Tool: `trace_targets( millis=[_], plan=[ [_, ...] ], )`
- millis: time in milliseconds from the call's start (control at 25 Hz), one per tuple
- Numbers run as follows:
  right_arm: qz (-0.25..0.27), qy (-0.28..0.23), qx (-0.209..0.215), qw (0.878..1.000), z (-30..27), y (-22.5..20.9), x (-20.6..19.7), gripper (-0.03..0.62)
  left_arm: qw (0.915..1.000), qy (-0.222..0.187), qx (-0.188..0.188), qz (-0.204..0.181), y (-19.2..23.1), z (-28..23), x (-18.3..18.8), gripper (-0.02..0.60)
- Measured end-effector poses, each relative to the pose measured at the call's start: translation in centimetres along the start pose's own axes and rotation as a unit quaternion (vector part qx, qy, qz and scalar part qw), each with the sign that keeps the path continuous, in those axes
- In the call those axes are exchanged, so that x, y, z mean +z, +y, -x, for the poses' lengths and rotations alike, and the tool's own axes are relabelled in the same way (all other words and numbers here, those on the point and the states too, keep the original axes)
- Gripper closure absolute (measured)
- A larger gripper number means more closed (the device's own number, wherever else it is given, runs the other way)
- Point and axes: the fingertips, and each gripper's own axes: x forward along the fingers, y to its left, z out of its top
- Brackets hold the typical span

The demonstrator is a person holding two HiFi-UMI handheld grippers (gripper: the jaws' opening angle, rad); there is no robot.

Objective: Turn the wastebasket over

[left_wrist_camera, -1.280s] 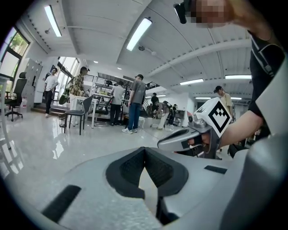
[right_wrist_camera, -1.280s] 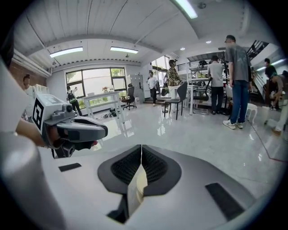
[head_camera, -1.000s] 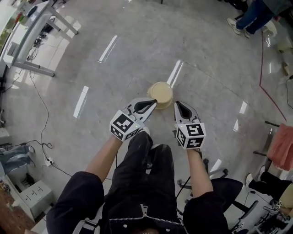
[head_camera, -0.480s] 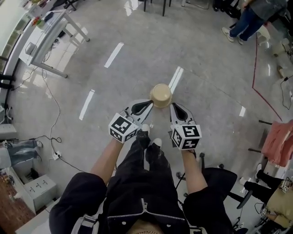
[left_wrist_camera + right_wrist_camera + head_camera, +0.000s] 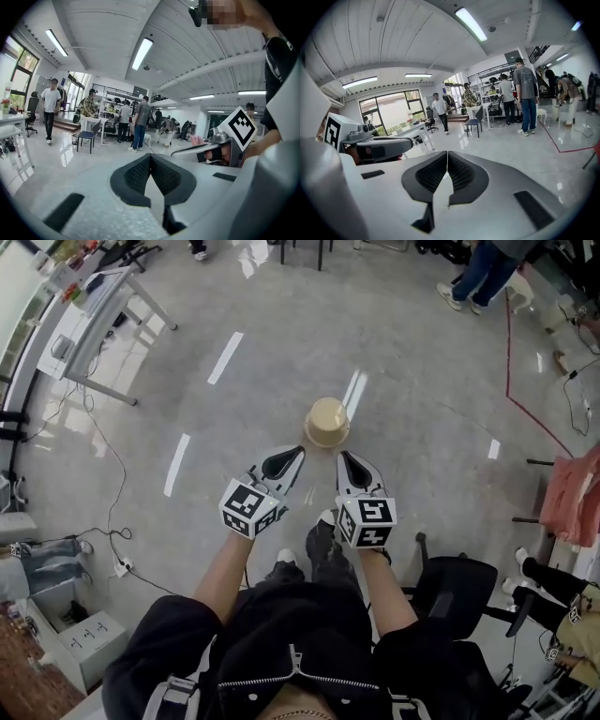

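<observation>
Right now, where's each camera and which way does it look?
Head view: on the person's head, looking steeply down at the wastebasket, floor, arms, legs, left gripper and right gripper.
Left gripper view: rides the left gripper, looks along its shut jaws across the room.
Right gripper view: same on the right gripper, jaws shut.
Shared: each gripper view shows the other gripper.

Open floor point(image 5: 422, 371) all around wastebasket point(image 5: 327, 422)

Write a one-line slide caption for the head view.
Head view: left hand-held gripper and right hand-held gripper, both shut and empty, held short of the beige wastebasket standing on the grey floor.
</observation>
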Motion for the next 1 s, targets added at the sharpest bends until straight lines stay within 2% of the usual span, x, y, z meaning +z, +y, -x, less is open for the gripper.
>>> trace_targets(
  millis=[360,440,600,1000],
  plan=[
    [-0.005,-0.02,-0.03,0.999,8.8,5.1,-3.7,0.582,0.9997,-0.003,-0.023,-0.008,-6.5,6.9,-1.8,0.577],
    [0.003,-0.032,-0.036,0.999,9.5,7.2,-4.4,0.583,0.9994,-0.007,-0.029,-0.017,-6.8,8.6,-2.0,0.577],
    [0.008,-0.026,-0.039,0.999,10.9,11.3,-6.7,0.585,0.9994,-0.009,-0.032,-0.011,-7.5,13.0,-3.2,0.577],
    [0.024,-0.035,-0.049,0.998,14.0,13.9,-7.1,0.585,0.9989,-0.015,-0.041,-0.018,-9.9,17.0,-3.5,0.577]
  ],
)
